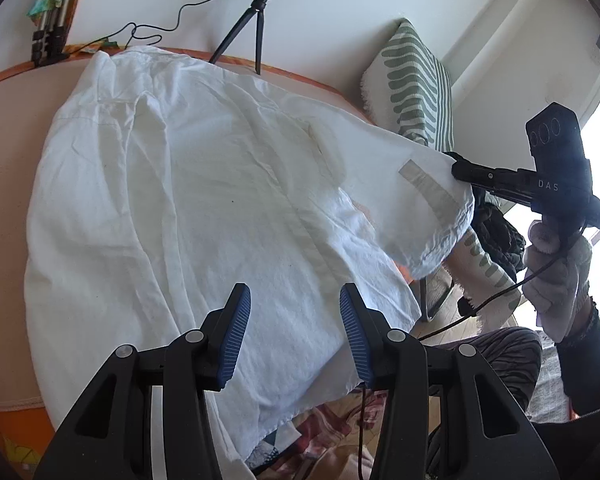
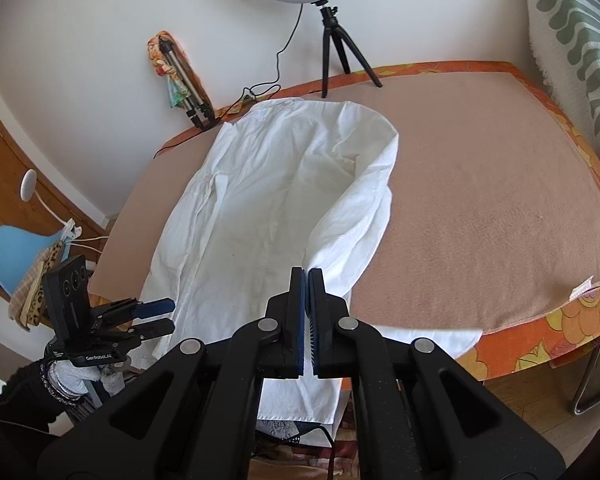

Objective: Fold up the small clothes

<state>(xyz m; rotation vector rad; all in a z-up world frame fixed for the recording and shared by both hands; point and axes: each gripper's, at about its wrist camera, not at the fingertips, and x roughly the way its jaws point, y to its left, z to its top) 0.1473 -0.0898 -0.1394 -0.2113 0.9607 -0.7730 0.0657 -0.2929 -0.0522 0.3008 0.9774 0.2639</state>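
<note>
A white short-sleeved shirt (image 1: 188,184) lies spread on the tan blanket-covered table (image 2: 480,184), its hem hanging over the near edge. My left gripper (image 1: 295,300) is open and empty, just above the shirt's lower part; it shows in the right wrist view (image 2: 156,316) at the shirt's left edge. My right gripper (image 2: 308,276) is shut on the shirt's right sleeve (image 2: 340,256) and holds it lifted off the table. In the left wrist view the right gripper (image 1: 458,168) pinches the sleeve's end (image 1: 432,200) at the right.
A ring light on a black tripod (image 2: 332,36) and a folded tripod (image 2: 184,88) stand at the table's far edge by the wall. A green-striped cushion (image 1: 416,88) is on the right. A blue chair (image 2: 16,252) stands at the left.
</note>
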